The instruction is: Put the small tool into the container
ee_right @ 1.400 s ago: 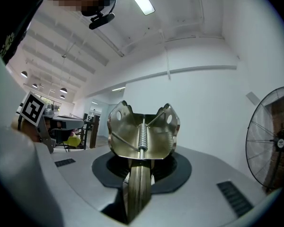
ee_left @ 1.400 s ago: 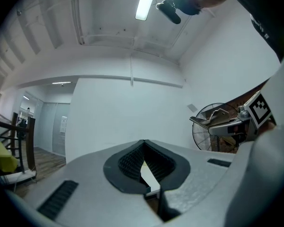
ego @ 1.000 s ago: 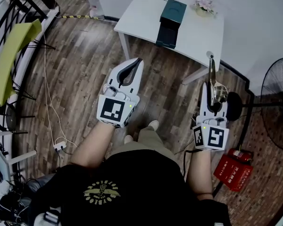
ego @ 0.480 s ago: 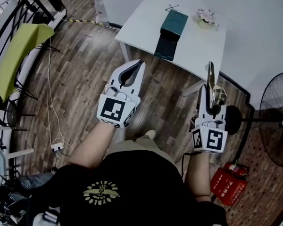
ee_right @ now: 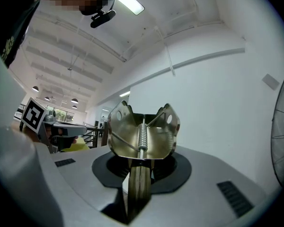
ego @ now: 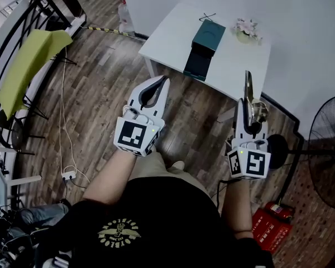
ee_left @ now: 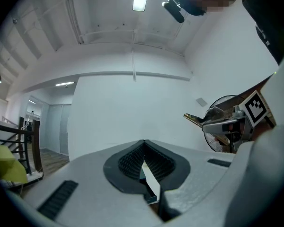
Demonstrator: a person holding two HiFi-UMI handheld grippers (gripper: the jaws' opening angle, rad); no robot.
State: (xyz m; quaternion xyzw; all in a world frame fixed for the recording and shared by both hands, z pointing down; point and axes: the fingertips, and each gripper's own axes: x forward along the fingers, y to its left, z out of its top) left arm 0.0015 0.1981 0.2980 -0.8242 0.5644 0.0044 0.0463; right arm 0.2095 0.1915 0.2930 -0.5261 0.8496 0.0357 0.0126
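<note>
Far left: yellow-green seat (ego: 28, 60) on a black frame, with a white cable (ego: 63, 116) trailing over the wood floor.

Left of centre: left gripper (ego: 163, 81), held level over the floor. Jaws pressed together at the tips, nothing between them. Free for support work.

Centre, ahead: white table (ego: 173, 35) bearing the container (ego: 206, 38), a teal box near the table's front edge, with a small flower pot (ego: 245, 29) just beyond it. Not clear from here whether the container lies open.

Right of centre: right gripper (ego: 247, 109), pinching the small tool (ego: 249, 91), a brass spring clip, by its thin lower blade. Clip body and coil spring standing clear above the jaws, well apart from the container.

Far right: standing fan (ego: 329, 144) and red fire extinguisher (ego: 271, 219).

Step in hand, as judged: carrying toward the table.
- Best done with the pinch kept firm on the narrow blade and the wrist level.
- Approach from above the table edge, not across it.
- Tool brought over the container's mouth and lowered inside before spreading the jaws.
- Left gripper to steady or open the box if needed.
</note>
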